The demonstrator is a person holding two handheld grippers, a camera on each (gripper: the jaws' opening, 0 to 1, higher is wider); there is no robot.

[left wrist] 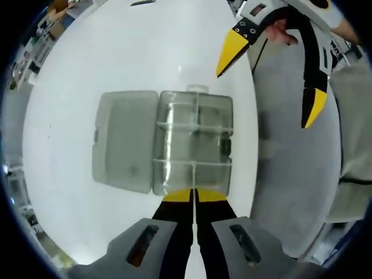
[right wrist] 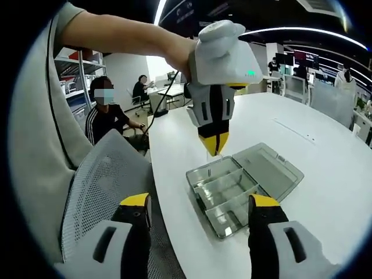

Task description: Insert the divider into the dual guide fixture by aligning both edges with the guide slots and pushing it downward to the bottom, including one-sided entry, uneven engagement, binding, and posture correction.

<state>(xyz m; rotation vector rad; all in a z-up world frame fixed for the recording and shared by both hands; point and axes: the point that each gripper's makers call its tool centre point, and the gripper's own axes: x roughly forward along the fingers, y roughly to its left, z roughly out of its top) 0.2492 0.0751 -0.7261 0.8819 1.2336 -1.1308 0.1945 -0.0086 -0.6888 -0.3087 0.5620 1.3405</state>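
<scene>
Your left gripper sat closest to the lens in the left gripper view, its yellow-tipped jaws pressed together on a thin clear divider that ran forward between them into the near side of the clear plastic organizer box. That box, the guide fixture, lay on the white table with its lid folded flat open beside the tray, and clear partitions already crossed the tray. The divider stood at the tray's near wall; how deep it sat in the slots, you could not tell from these views.

Your right gripper was spread wide, jaws well apart, holding nothing, and it hung over the table's edge, apart from the box. In the right gripper view its two jaws framed the box from the table's near edge, with the left gripper pointing straight down at the tray's far side, your hand wrapped on its white body. A mesh-backed chair stood beside the table edge, and people sat at a desk in the background.
</scene>
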